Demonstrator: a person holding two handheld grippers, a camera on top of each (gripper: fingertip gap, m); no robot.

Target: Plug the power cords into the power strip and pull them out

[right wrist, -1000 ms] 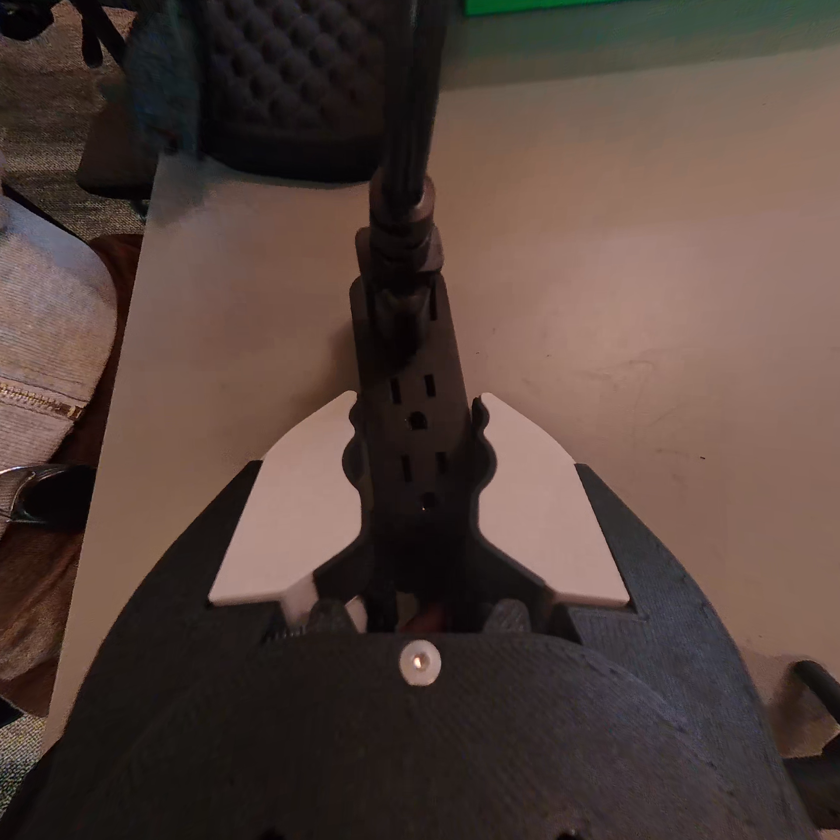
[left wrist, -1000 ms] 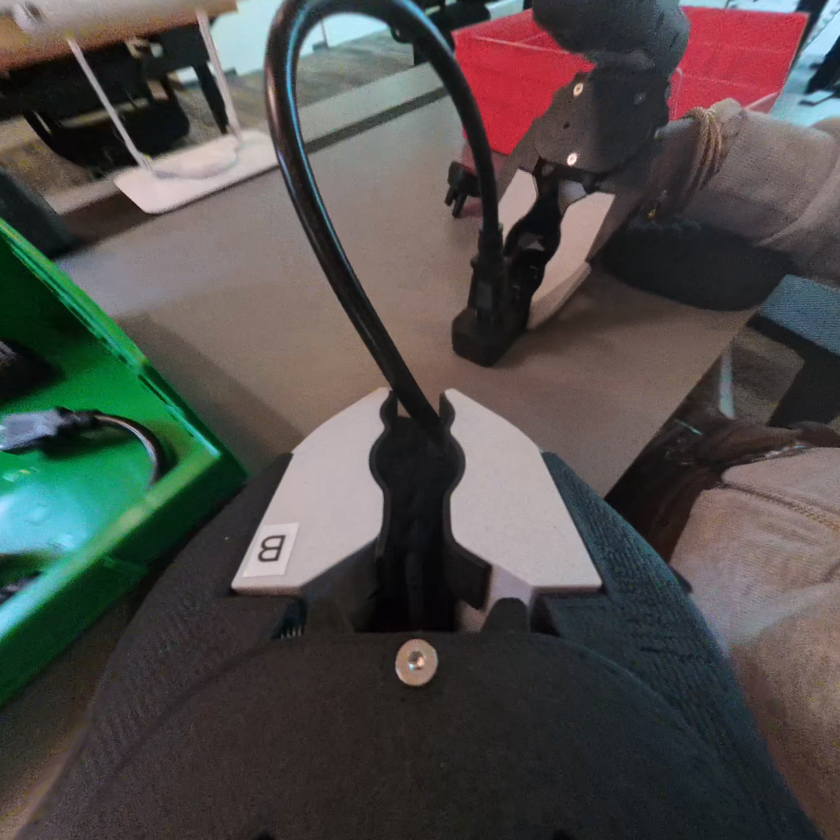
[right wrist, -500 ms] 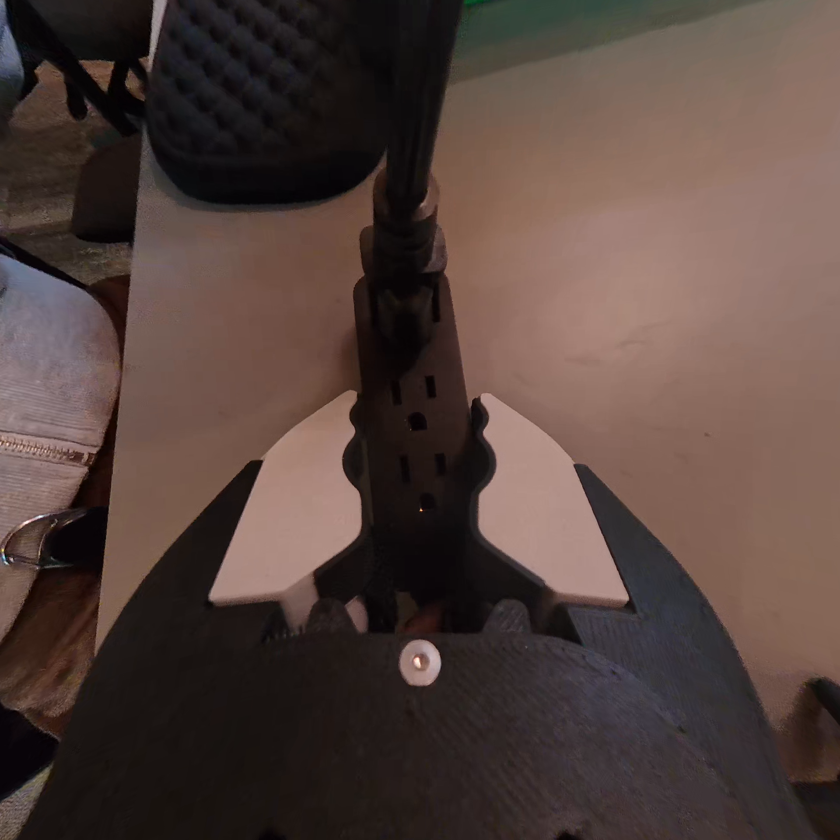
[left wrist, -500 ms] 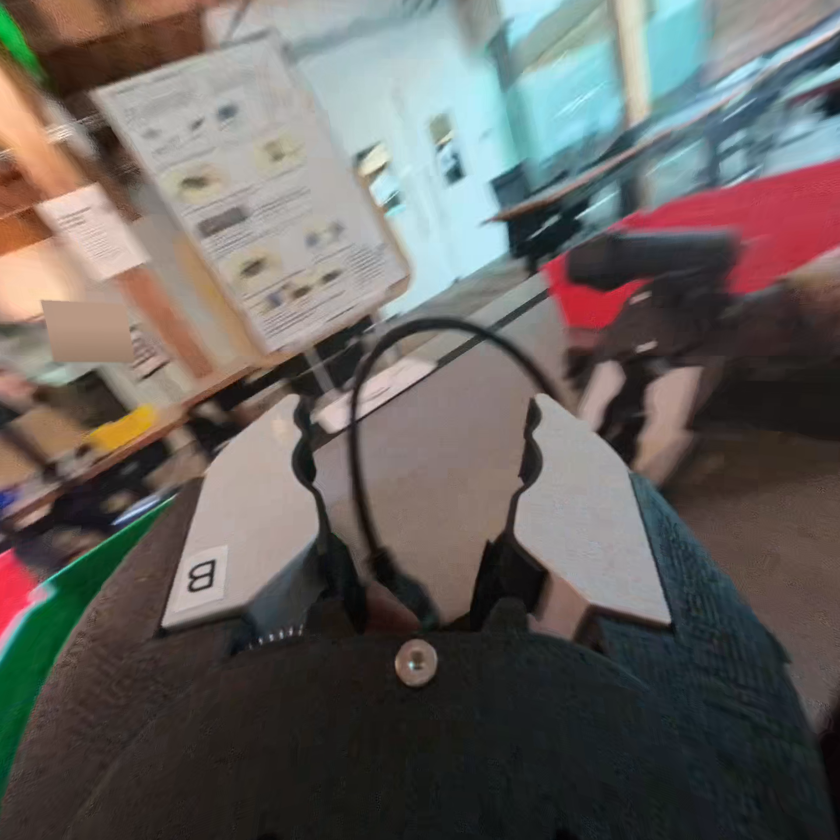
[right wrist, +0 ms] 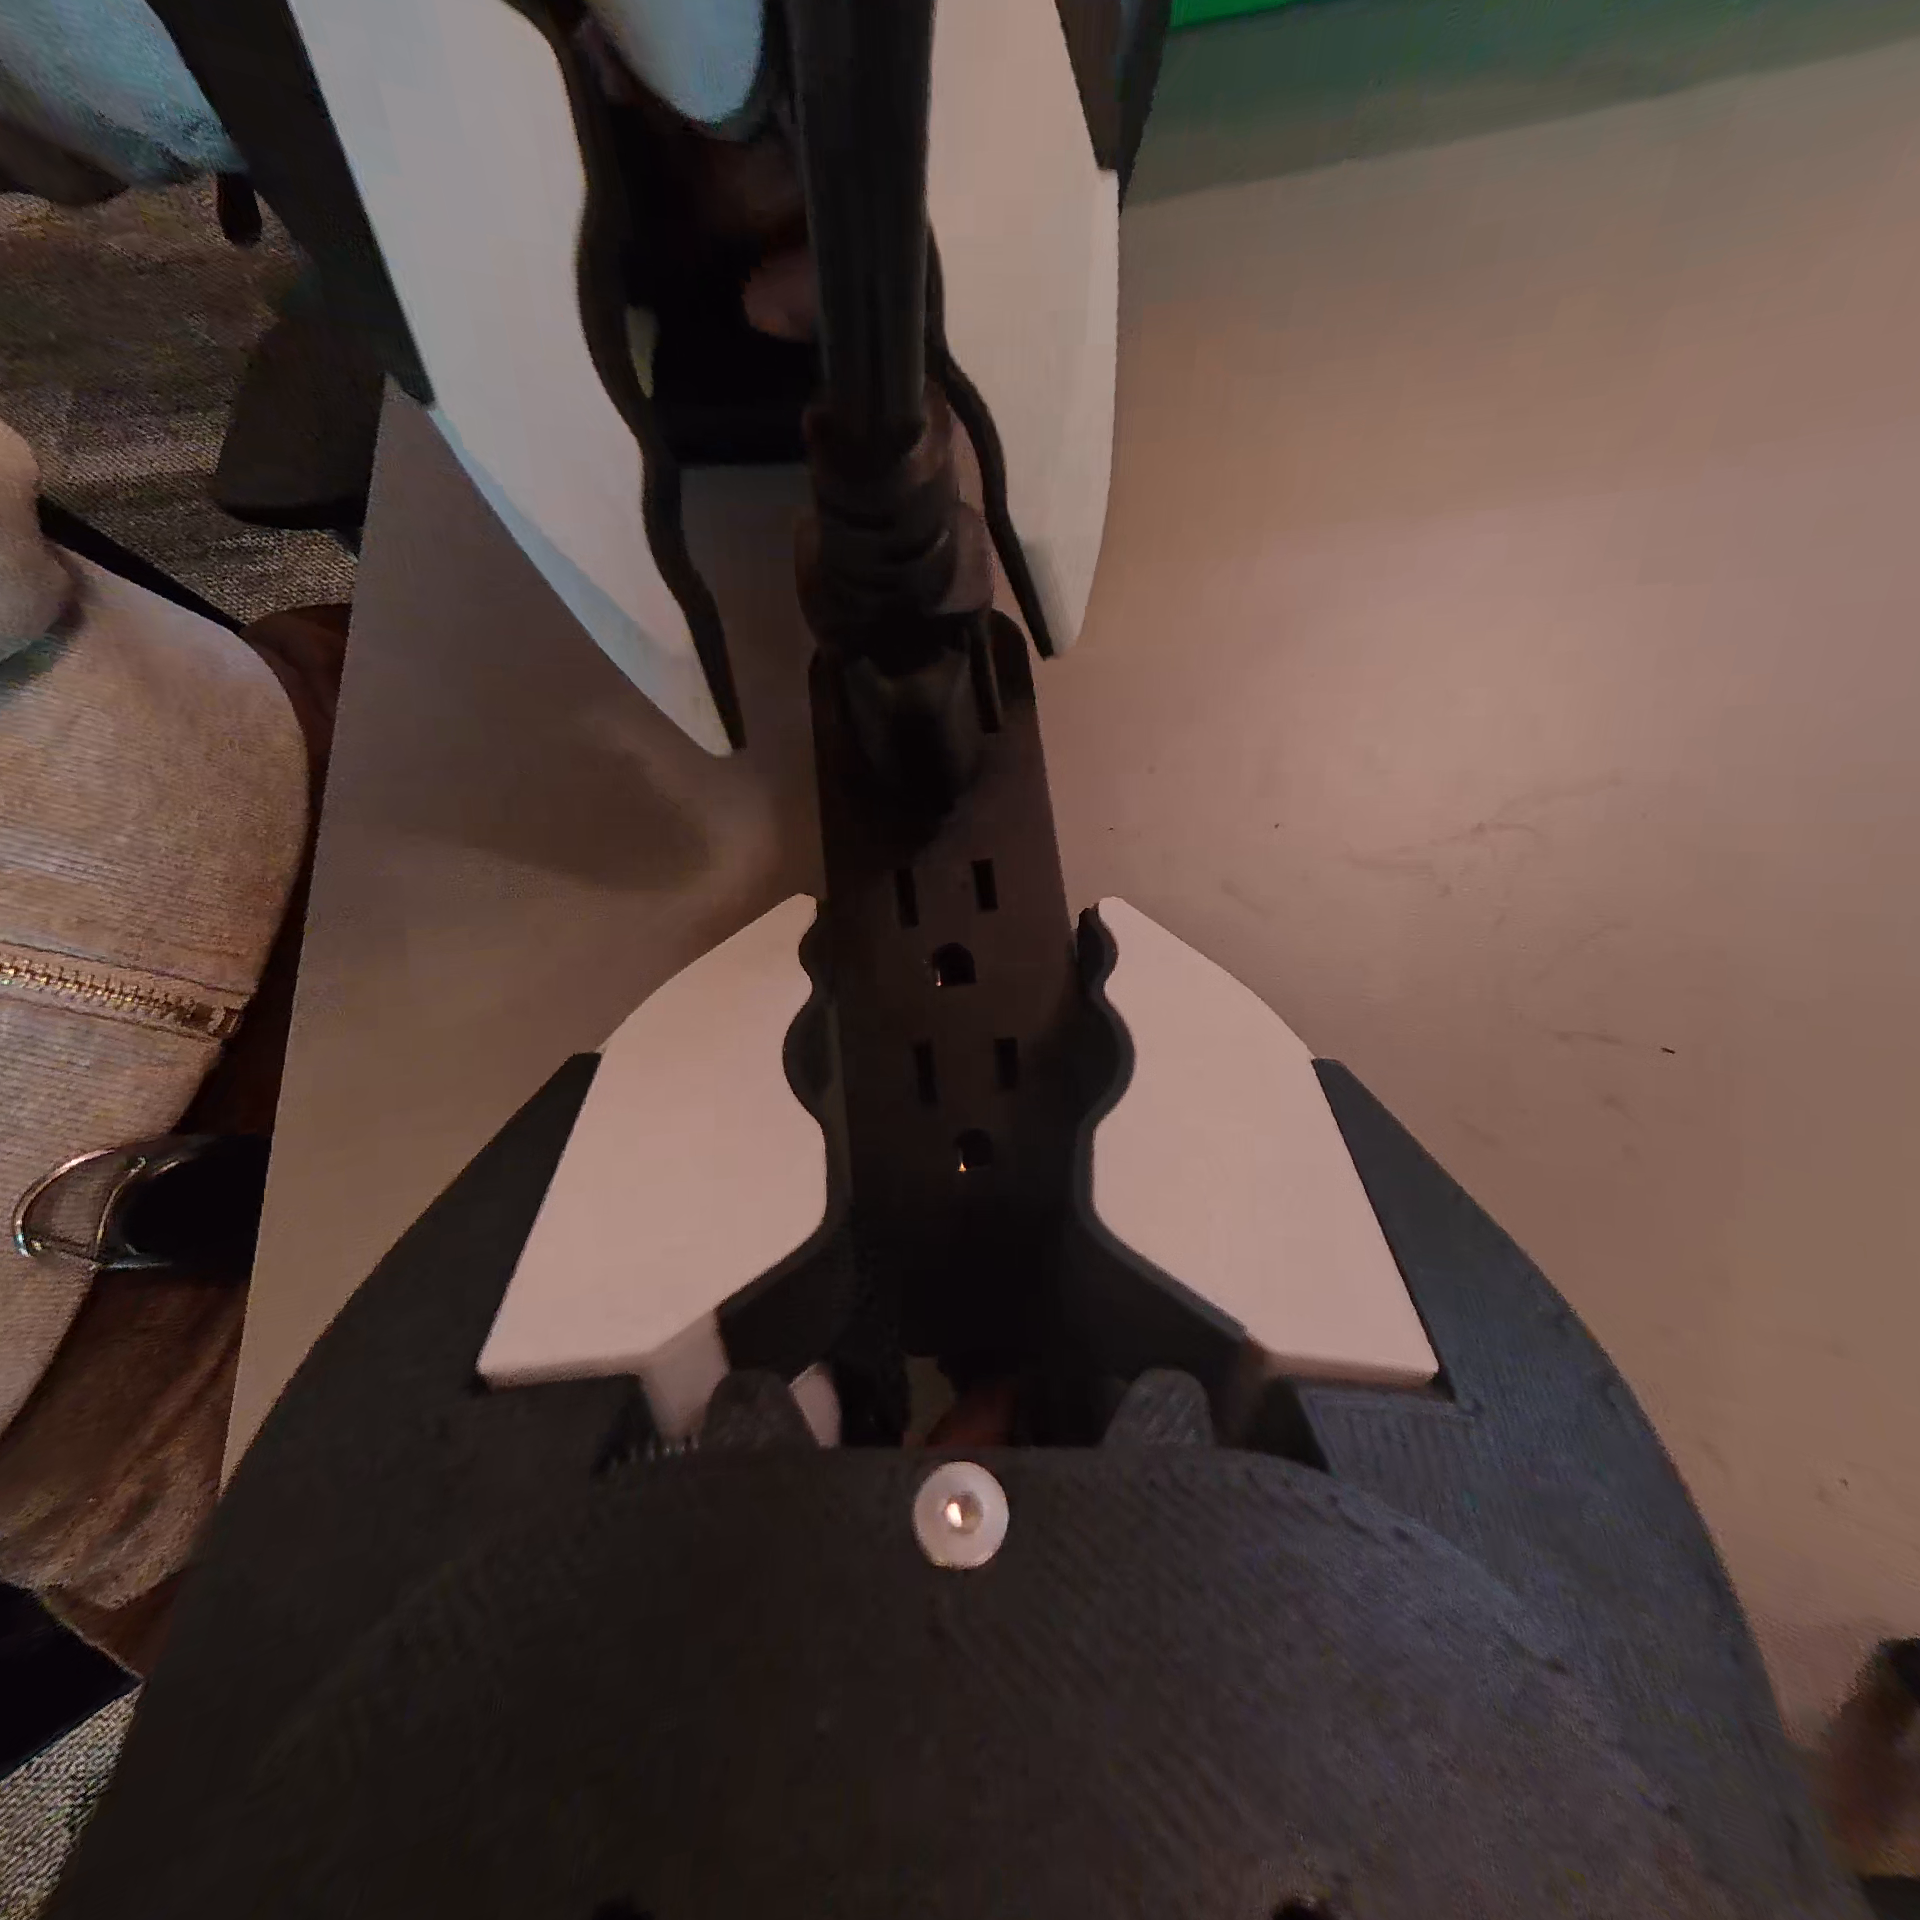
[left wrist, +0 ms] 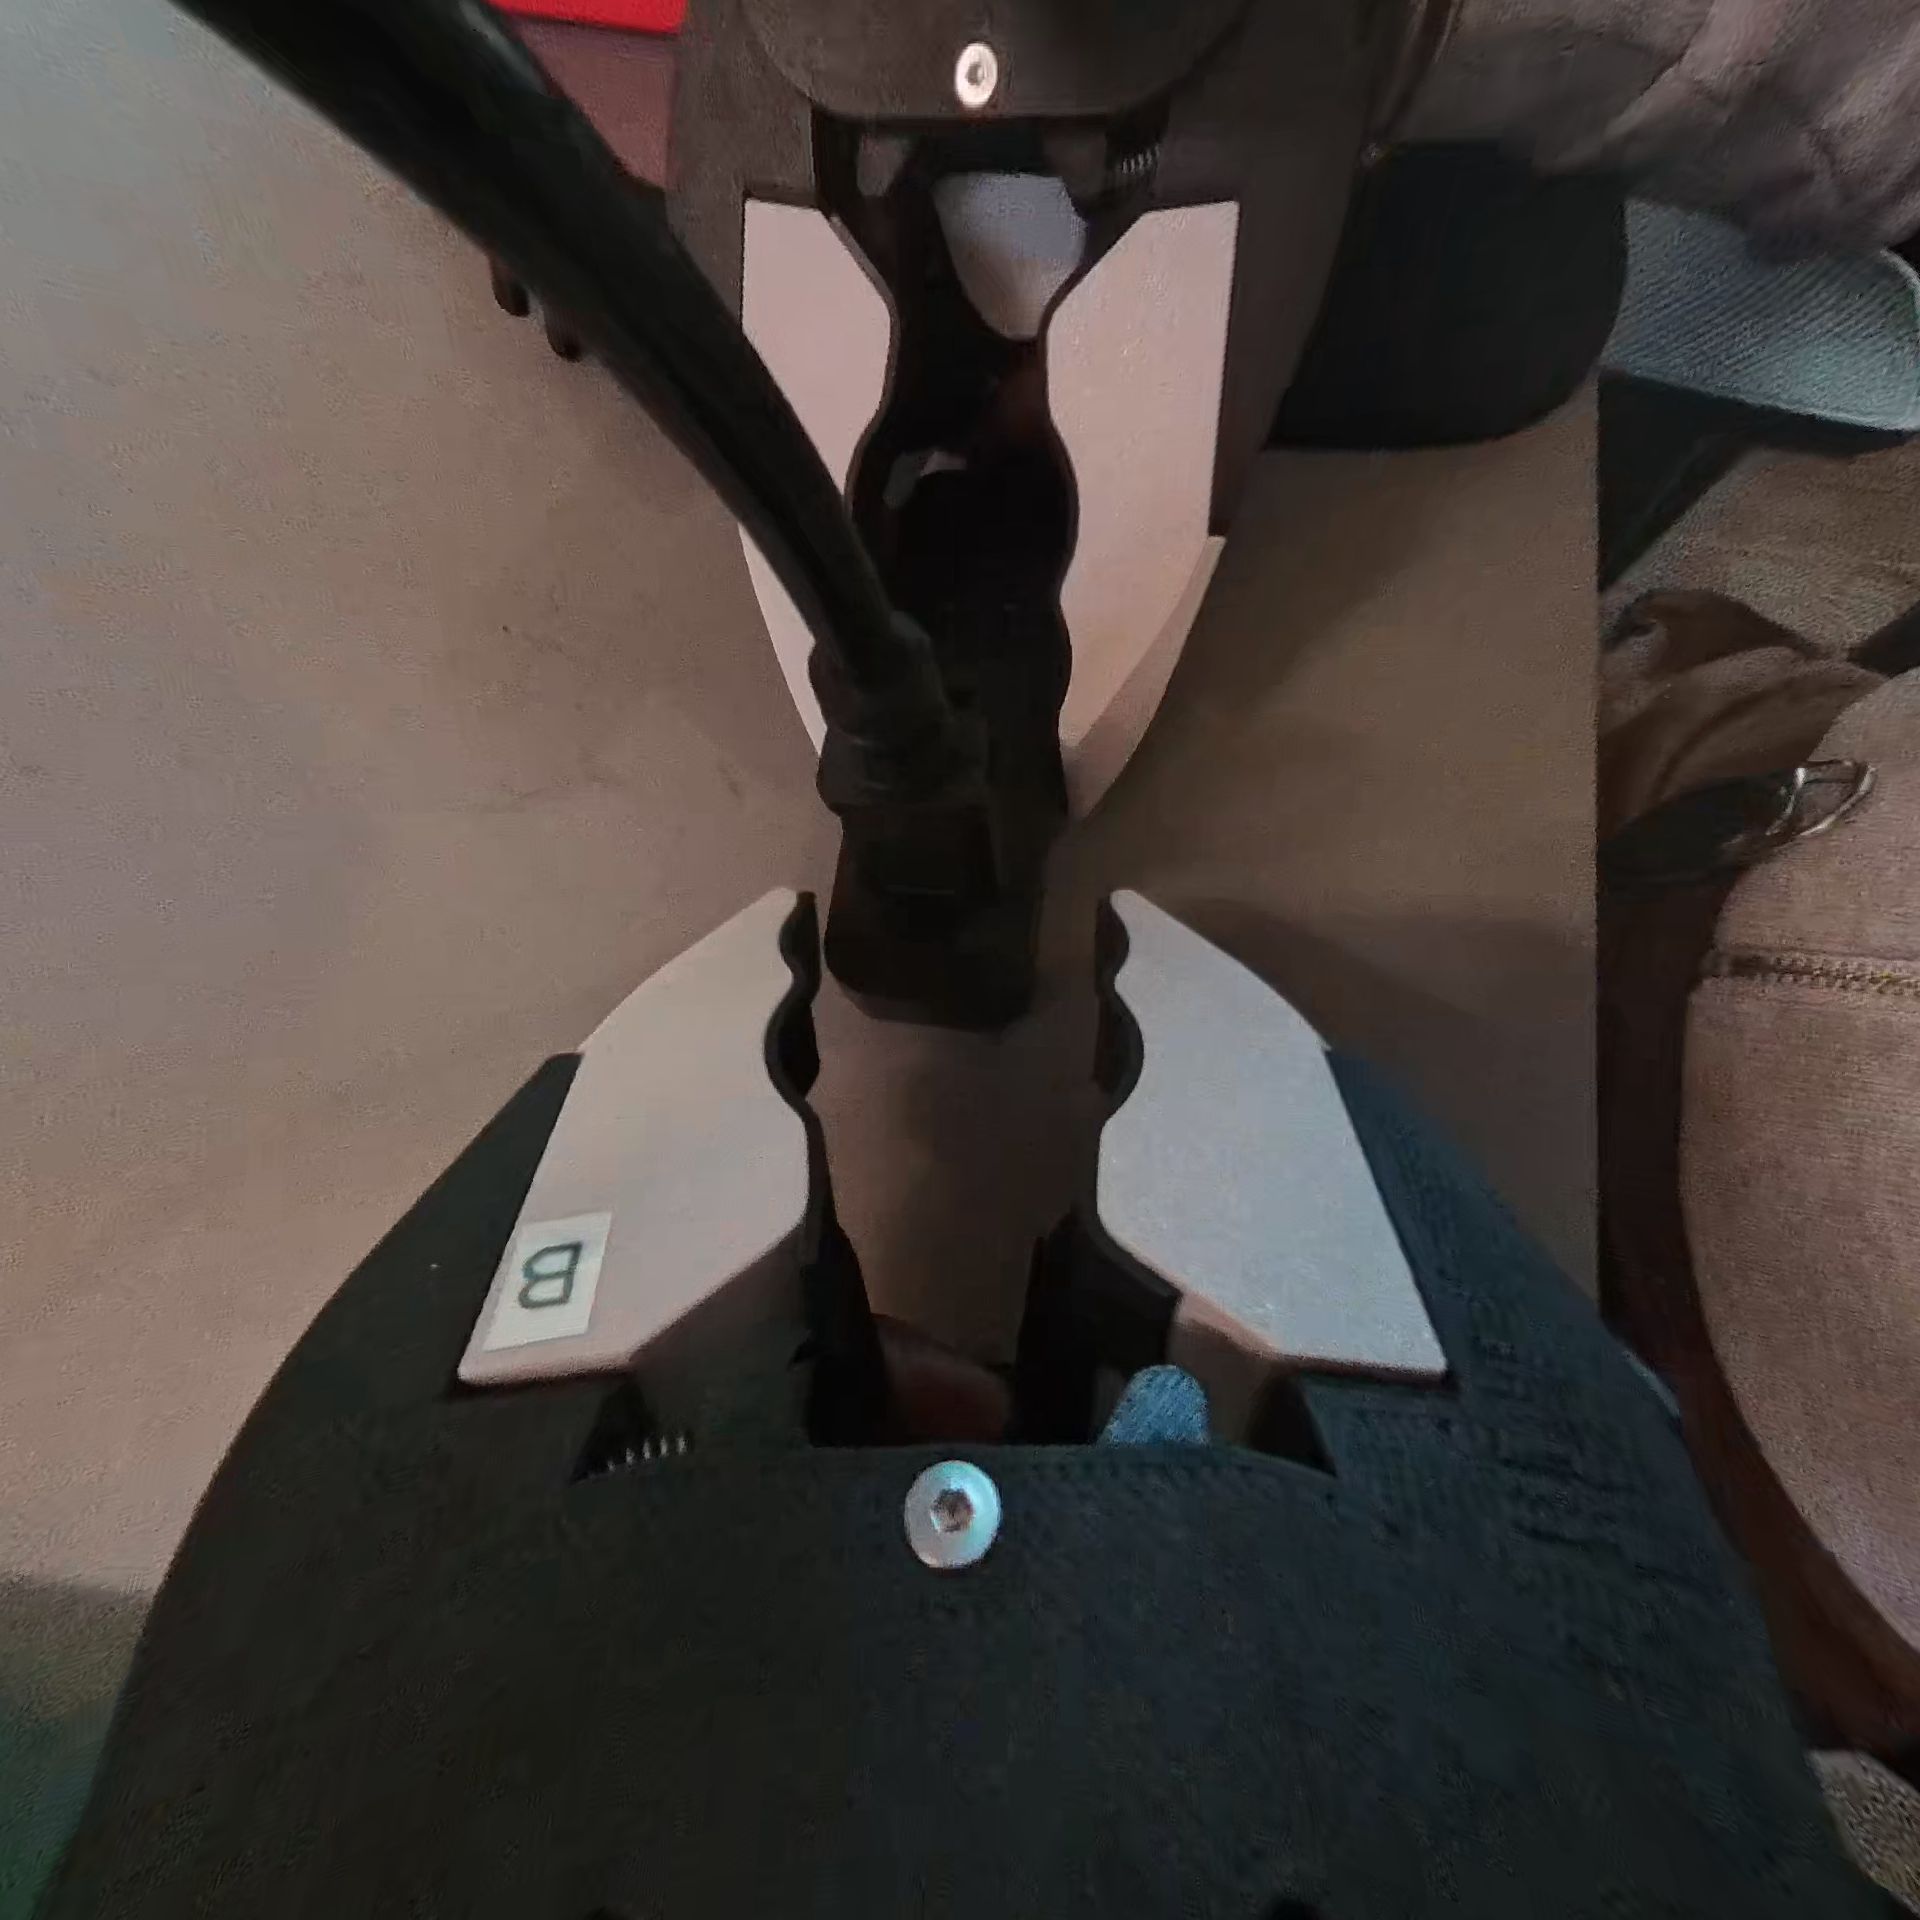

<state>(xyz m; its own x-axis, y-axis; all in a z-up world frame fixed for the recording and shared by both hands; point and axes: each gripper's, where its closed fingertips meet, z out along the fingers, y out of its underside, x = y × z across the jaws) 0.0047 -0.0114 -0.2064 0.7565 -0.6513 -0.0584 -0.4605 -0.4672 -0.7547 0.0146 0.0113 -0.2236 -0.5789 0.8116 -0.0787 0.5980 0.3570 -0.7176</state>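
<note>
On the beige tabletop [right wrist: 1455, 623], the left gripper [left wrist: 951, 997] had come back from its swing away to the plug.

Its jaws stood spread and empty, the black moulded plug [right wrist: 894, 665] between their tips at twelve o'clock, seated in the far outlet of the black plastic power strip [right wrist: 951, 1039]. The right gripper [right wrist: 951, 997] stayed pinched on that strip; pulling out looked next.

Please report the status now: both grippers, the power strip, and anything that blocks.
Right gripper shut on power strip. Left gripper open, straddling plug seated in far outlet. Cord arcs up-left, no obstruction on table.
</note>
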